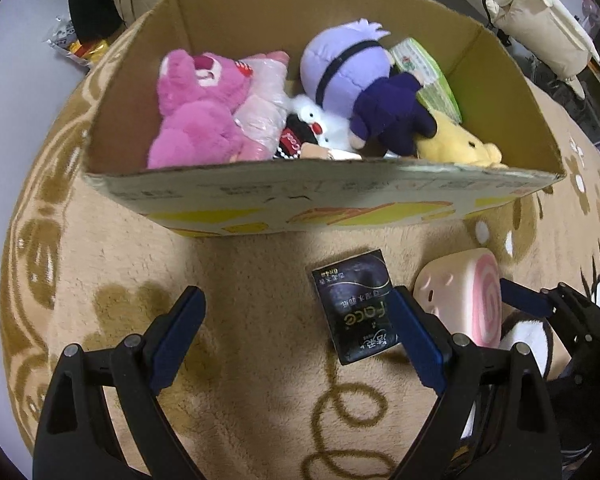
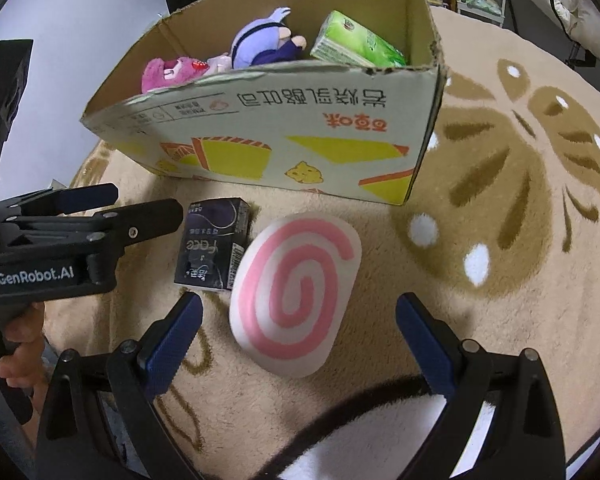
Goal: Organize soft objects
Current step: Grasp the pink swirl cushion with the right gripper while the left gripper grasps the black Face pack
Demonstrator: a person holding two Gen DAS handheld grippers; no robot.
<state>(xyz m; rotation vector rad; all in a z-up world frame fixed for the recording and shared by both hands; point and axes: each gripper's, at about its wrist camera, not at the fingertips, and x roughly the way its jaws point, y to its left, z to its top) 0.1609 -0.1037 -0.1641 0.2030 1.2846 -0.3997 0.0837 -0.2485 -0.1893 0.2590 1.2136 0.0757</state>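
A black tissue pack (image 1: 354,306) (image 2: 214,244) lies on the beige rug just in front of the cardboard box (image 1: 284,204) (image 2: 284,120). Beside it rests a white cushion with a pink swirl (image 1: 466,300) (image 2: 296,292). My left gripper (image 1: 298,308) hangs open over the rug, its right finger next to the pack. Open too, my right gripper (image 2: 298,316) straddles the swirl cushion without pressing it. In the box lie a pink bear (image 1: 198,108), a purple-haired doll (image 1: 360,80), a yellow plush (image 1: 460,144) and a green tissue pack (image 2: 356,42).
The round beige rug (image 1: 240,360) with brown patterns covers the floor around the box. A snack bag (image 1: 74,42) lies off the rug at far left. A cream padded coat (image 1: 540,20) and shelves stand behind. A hand (image 2: 16,356) grips the left tool's handle.
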